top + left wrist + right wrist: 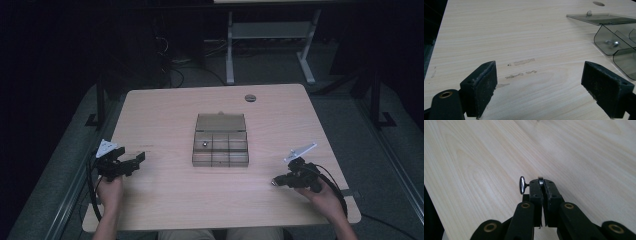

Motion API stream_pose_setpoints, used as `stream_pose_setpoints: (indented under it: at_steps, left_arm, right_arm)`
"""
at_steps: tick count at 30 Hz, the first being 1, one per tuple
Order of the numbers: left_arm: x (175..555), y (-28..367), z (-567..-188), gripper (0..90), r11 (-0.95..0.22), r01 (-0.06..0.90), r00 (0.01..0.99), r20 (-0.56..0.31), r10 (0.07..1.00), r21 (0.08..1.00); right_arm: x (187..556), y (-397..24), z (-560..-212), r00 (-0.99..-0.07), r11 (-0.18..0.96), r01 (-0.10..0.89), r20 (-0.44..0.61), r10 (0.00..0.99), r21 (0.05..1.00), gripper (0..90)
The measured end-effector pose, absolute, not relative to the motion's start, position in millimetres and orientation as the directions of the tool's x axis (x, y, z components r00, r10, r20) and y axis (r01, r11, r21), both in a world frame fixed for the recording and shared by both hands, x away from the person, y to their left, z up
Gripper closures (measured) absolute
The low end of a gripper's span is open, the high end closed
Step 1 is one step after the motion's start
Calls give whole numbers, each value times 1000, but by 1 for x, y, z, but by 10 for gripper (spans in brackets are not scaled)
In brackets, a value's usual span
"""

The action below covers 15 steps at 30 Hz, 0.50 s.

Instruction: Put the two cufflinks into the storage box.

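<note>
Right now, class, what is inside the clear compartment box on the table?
The compartment box lies open; one small metal part sits in a left compartment. The other compartments look empty, though tinted walls blur them.

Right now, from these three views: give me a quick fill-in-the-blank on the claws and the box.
1. The left claw stands ____, with nothing between its jaws.
2. The right claw is shut on a small ____ part.
3. The lid of the compartment box is ____.

Missing words: open; metal; open

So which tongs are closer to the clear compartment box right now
Left. The left tongs sit open just off the compartment box's left side; the right tongs sit farther off, toward its right and nearer the person.
</note>
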<state>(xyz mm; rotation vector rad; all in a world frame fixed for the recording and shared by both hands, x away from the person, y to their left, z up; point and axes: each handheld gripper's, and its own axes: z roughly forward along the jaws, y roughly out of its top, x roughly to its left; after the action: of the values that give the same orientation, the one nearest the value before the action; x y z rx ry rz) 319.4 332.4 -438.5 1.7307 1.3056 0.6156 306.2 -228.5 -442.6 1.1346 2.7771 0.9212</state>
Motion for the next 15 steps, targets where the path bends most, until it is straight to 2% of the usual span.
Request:
stream_pose_setpoints:
  at_steps: [15]
  left_arm:
    - [319,333,-438,129,-83,513,330,-107,938,855]
  right_arm:
    - [328,-211,-419,-766,572,604,206,609,556,860]
